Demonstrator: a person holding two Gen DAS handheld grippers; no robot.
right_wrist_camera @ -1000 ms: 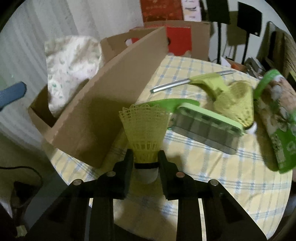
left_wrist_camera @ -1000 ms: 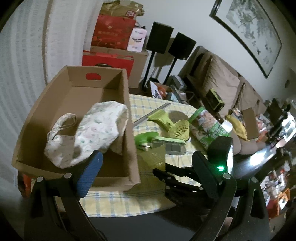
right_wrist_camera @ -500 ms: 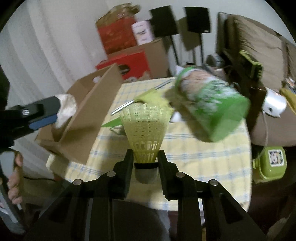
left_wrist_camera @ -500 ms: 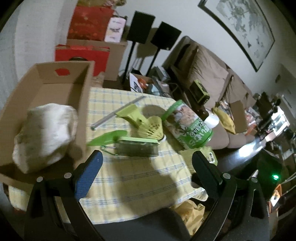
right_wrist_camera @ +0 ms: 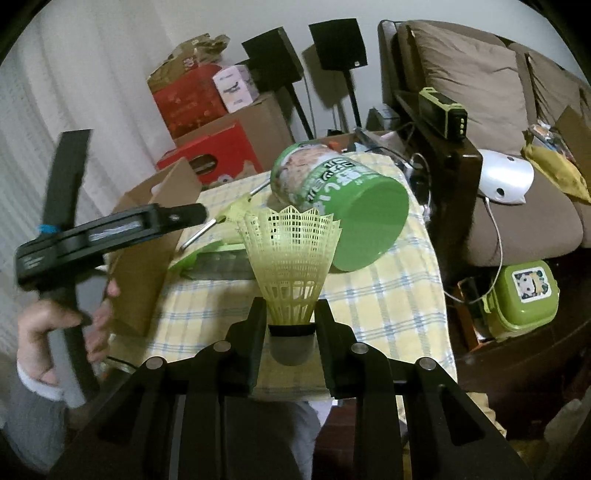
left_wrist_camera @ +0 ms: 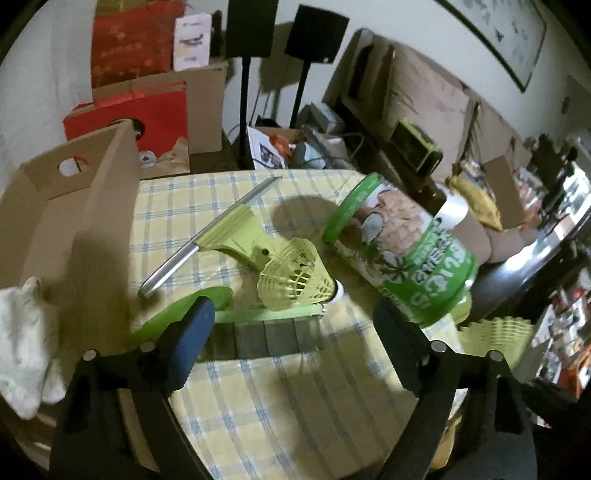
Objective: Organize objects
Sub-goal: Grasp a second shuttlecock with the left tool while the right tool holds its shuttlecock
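Observation:
My right gripper (right_wrist_camera: 290, 325) is shut on a yellow shuttlecock (right_wrist_camera: 291, 254), held upright above the near table edge; it also shows at the right in the left wrist view (left_wrist_camera: 495, 332). My left gripper (left_wrist_camera: 291, 339) is open and empty over the checked tablecloth (left_wrist_camera: 280, 398), and shows in the right wrist view (right_wrist_camera: 110, 229). A second shuttlecock (left_wrist_camera: 295, 280), a green squeegee (left_wrist_camera: 225, 236), a green-lidded grey case (left_wrist_camera: 258, 332) and a green can on its side (left_wrist_camera: 402, 254) lie on the table. A cardboard box (left_wrist_camera: 92, 206) at the left holds a white floral bag (left_wrist_camera: 22, 343).
Red and brown boxes (left_wrist_camera: 147, 85) and two black speakers on stands (left_wrist_camera: 251, 29) stand behind the table. A brown sofa (right_wrist_camera: 517, 147) is to the right, with a green lunch box (right_wrist_camera: 524, 295) on the floor beside the table.
My left gripper has swung right and moved lower, closer to the table items. My right gripper has pulled back from the box with the shuttlecock and now faces the can.

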